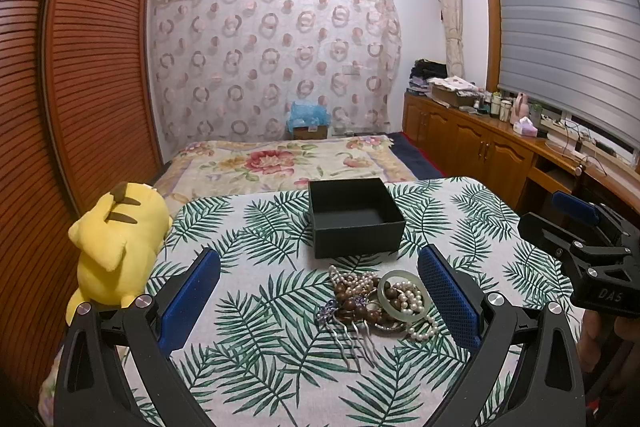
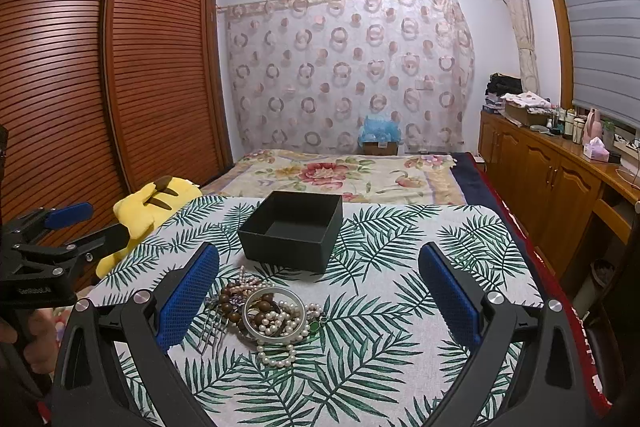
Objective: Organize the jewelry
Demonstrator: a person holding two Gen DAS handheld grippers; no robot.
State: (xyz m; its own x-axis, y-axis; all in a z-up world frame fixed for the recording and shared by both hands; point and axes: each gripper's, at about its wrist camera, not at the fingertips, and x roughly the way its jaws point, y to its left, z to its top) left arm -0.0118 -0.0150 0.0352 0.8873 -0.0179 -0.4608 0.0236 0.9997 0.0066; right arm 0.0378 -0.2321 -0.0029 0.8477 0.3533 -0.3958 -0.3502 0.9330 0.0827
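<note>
A heap of jewelry (image 1: 380,301) lies on the leaf-print tablecloth: a pale green bangle (image 1: 383,293), pearl strands, brown wooden beads and a metal hair comb (image 1: 352,341). An open, empty black box (image 1: 354,215) stands just behind it. My left gripper (image 1: 320,291) is open and empty, hovering above the cloth with the heap near its right finger. My right gripper (image 2: 320,291) is open and empty, with the heap (image 2: 268,315) beside its left finger and the box (image 2: 294,227) ahead. Each gripper shows at the edge of the other's view.
A yellow plush toy (image 1: 120,247) lies at the table's left edge. The table (image 1: 248,307) stands at the foot of a bed (image 1: 280,163). A wooden wardrobe (image 1: 80,67) is on the left, low wooden cabinets (image 1: 472,143) on the right.
</note>
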